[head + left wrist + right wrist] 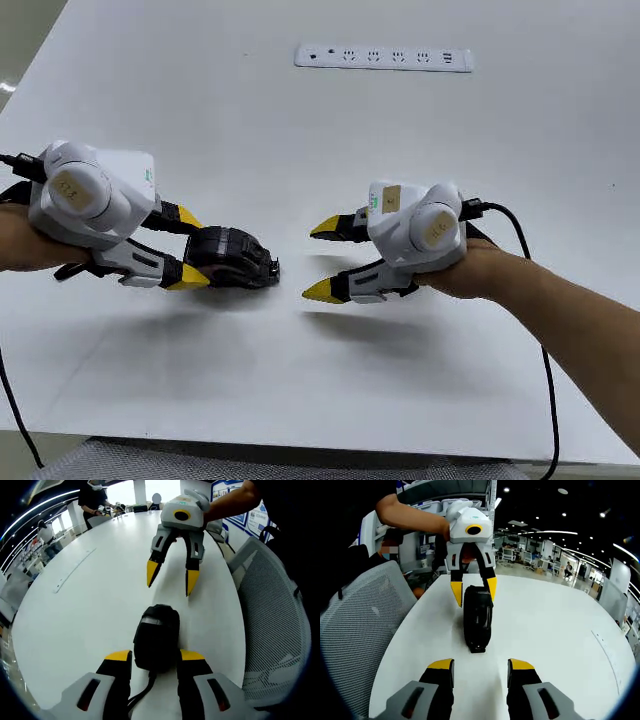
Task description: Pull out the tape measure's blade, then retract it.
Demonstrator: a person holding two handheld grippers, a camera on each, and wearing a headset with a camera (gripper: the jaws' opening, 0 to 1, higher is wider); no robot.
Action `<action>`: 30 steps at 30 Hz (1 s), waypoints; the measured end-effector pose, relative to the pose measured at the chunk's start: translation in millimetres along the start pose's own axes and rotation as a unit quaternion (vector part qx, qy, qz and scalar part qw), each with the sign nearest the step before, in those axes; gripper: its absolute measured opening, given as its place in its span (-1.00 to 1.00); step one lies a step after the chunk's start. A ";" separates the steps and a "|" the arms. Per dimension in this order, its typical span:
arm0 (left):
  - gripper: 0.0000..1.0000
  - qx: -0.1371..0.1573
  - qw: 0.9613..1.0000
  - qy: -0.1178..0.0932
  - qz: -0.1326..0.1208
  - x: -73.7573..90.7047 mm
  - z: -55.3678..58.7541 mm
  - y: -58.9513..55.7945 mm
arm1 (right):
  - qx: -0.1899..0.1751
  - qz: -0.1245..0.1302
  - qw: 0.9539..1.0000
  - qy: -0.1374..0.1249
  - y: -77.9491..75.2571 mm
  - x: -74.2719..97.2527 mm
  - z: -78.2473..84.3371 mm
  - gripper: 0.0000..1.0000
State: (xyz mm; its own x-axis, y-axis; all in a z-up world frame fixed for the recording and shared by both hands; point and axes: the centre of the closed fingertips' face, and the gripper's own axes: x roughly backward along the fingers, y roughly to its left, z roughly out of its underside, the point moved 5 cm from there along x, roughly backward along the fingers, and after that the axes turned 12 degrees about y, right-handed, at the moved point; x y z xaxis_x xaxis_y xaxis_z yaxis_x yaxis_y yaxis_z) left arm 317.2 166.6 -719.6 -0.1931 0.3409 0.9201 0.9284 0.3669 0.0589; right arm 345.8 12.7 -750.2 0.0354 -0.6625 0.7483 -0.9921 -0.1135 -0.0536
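Observation:
A black tape measure [233, 258] stands on the white table, its blade end pointing toward the right. My left gripper [188, 247] is shut on its rear part; the yellow-tipped fingers press both sides of the case [156, 637]. My right gripper [325, 259] hovers open a short way to the right of the tape measure, fingertips facing it, nothing between them. From the right gripper view the tape measure [478, 617] stands straight ahead, with the left gripper [473, 591] clamped on it from behind. No blade is drawn out.
A white power strip [383, 57] lies at the far side of the white table [300, 130]. A mesh chair back [277, 625] stands beside the table edge. A black cable [530, 290] trails from the right gripper.

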 end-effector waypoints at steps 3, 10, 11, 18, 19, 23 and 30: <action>-0.43 -0.001 1.000 0.000 0.002 -1.5 -1.1 2.0 | 0.004 -0.004 1.000 0.001 -1.7 -5.8 -2.3 -0.28; -0.48 -0.010 1.000 0.004 0.008 -2.6 -1.2 0.8 | 0.014 -0.014 1.000 0.008 -3.7 -17.2 -8.0 -0.41; -0.48 -0.011 1.000 0.004 0.007 -2.8 -1.0 0.9 | 0.016 -0.017 1.000 0.009 -3.5 -18.6 -8.6 -0.43; -0.51 -0.015 1.000 0.013 0.005 -3.2 -1.0 1.4 | 0.033 -0.022 0.999 0.020 -4.3 -28.0 -12.8 -0.56; -0.51 -0.015 1.000 0.013 0.005 -3.3 -0.9 1.6 | 0.032 -0.026 0.999 0.019 -3.6 -29.0 -14.1 -0.59; -0.51 -0.013 1.000 0.012 0.006 -3.8 -0.8 1.6 | 0.039 -0.027 0.999 0.025 -2.4 -33.9 -15.6 -0.64; -0.51 -0.009 1.000 0.010 0.005 -4.7 -0.4 1.7 | 0.045 -0.026 0.998 0.035 -1.0 -39.2 -13.5 -0.70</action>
State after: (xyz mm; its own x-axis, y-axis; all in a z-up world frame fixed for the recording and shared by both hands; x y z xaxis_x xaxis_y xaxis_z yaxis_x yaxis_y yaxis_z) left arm 319.8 165.3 -723.7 -0.1777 0.3274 0.9280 0.9357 0.3483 0.0563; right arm 343.8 48.8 -770.5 0.0758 -0.6013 0.7954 -0.9742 -0.2149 -0.0696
